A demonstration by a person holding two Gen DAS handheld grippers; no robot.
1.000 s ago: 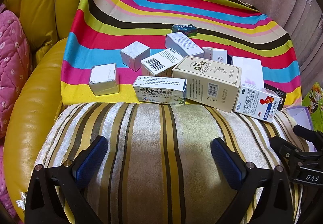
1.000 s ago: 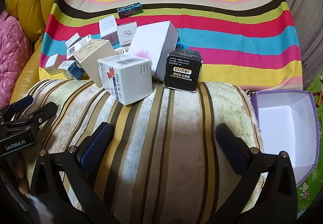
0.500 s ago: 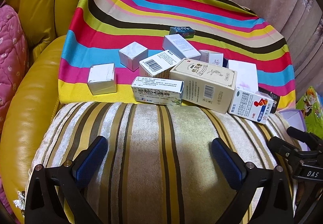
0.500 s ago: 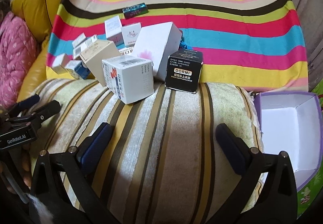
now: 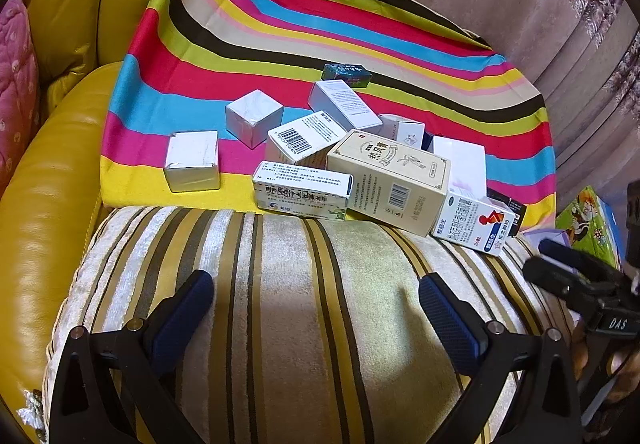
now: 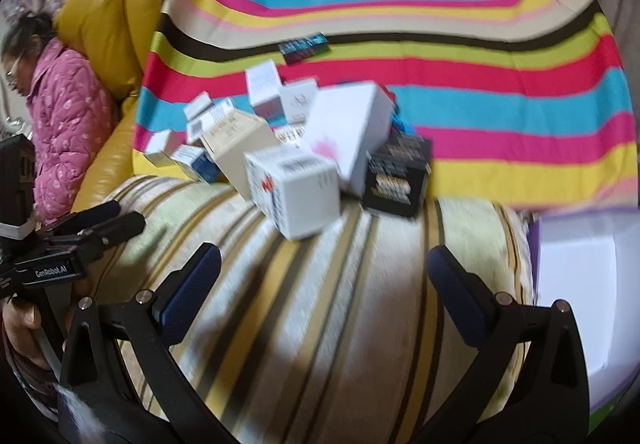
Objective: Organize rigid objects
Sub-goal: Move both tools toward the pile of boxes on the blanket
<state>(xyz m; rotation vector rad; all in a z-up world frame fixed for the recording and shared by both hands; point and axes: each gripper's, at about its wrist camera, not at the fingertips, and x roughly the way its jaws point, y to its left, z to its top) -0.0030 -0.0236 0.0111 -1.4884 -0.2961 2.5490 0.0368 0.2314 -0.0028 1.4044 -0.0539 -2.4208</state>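
Both your views swung left, right one blurred; boxes (image 5: pixel 384 180) untouched, purple bin (image 6: pixel 584 284) empty. Left gripper (image 5: pixel 316 308) and right gripper (image 6: pixel 324 276) spread wide, holding nothing — no pick started.

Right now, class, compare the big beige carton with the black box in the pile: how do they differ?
The beige carton is pale, while the black box is dark with light lettering. The beige carton is the larger of the two. The beige carton lies tilted, leaning on the cushion; the black box stands more upright at the cushion's edge. Both are rigid printed cartons in the same pile on the striped cloth.
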